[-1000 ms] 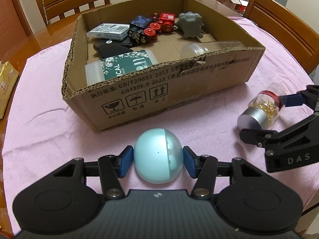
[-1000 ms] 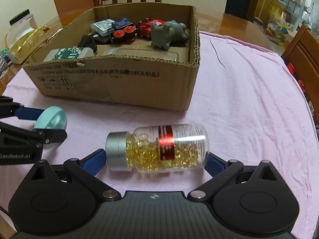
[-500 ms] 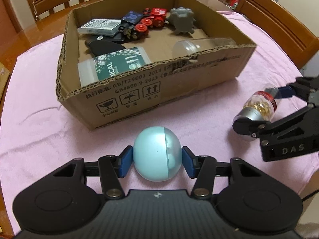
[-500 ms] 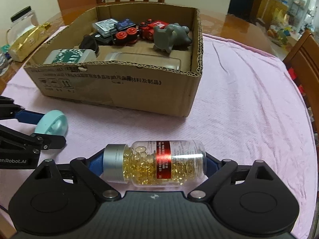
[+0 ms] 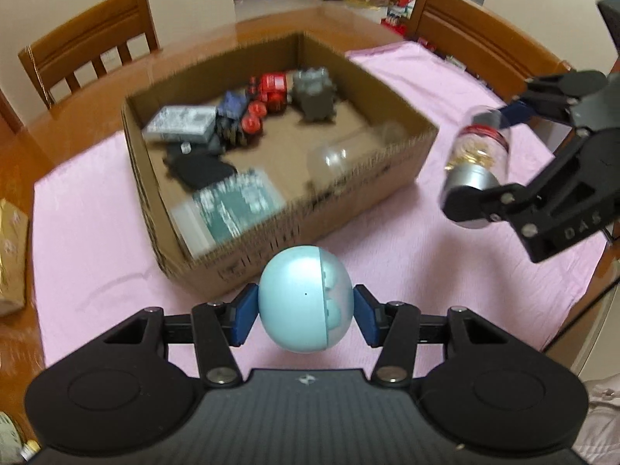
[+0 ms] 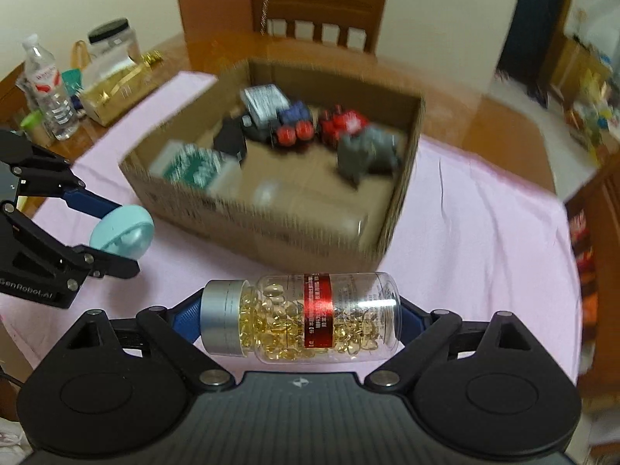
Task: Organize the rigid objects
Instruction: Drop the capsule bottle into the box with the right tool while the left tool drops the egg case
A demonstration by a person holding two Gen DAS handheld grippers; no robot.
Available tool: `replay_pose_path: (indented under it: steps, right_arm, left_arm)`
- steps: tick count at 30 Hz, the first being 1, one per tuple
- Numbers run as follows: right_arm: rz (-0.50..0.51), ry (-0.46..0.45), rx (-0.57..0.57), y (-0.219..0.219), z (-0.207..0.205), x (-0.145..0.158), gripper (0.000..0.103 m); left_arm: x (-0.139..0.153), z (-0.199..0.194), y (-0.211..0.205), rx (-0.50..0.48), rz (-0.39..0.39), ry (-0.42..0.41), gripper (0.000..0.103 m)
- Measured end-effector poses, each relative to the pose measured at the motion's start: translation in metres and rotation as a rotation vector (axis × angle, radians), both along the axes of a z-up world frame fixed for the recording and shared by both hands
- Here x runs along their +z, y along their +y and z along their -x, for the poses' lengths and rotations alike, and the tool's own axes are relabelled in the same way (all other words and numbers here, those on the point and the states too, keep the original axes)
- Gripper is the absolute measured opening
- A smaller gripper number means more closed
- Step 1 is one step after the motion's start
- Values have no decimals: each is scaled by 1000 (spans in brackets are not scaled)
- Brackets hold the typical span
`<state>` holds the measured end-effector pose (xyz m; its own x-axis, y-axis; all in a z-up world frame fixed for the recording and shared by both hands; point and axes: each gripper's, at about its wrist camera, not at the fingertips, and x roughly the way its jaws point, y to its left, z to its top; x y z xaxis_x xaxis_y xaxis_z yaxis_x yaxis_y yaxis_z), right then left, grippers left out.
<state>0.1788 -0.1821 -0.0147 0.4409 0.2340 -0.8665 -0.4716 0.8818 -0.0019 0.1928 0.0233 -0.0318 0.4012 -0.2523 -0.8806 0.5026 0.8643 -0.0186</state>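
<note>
The clear capsule bottle (image 6: 300, 317) is being held crosswise in the right gripper (image 6: 300, 319), its long axis running level from finger to finger, silver cap toward the left gripper and rounded base toward the other side; the blue pads are being pressed on both ends. It is being carried above the pink cloth (image 6: 484, 232), in front of the cardboard box (image 6: 271, 232). The pale blue ball (image 5: 306, 298) is being clamped between the pads of the left gripper (image 5: 306, 310), its seam standing upright, likewise clear of the cloth before the box's near wall. The box contents, among them a red toy train (image 5: 271, 89) and a grey toy (image 5: 314, 95), are being smeared by motion blur, and the printing on the box front cannot be read.
</note>
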Motion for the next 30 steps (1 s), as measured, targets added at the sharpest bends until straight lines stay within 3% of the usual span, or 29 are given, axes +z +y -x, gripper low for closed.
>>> replay_pose_path:
  steps: [7, 17, 21, 23, 30]
  right_arm:
    - [-22, -99, 35, 20, -40, 22, 96]
    - [-15, -110, -16, 41, -97, 2, 96]
    - [14, -98, -25, 45, -103, -11, 96]
    - [20, -84, -28, 45, -102, -14, 103]
    - [-3, -89, -64, 30, -89, -5, 103]
  left_arm:
    - [25, -24, 5, 33, 13, -82, 52]
    - [26, -73, 6, 76, -5, -148, 52]
    - [22, -89, 3, 80, -8, -147, 52]
    - [20, -95, 1, 75, -12, -149, 52]
    - [12, -112, -16, 38, -11, -145, 52]
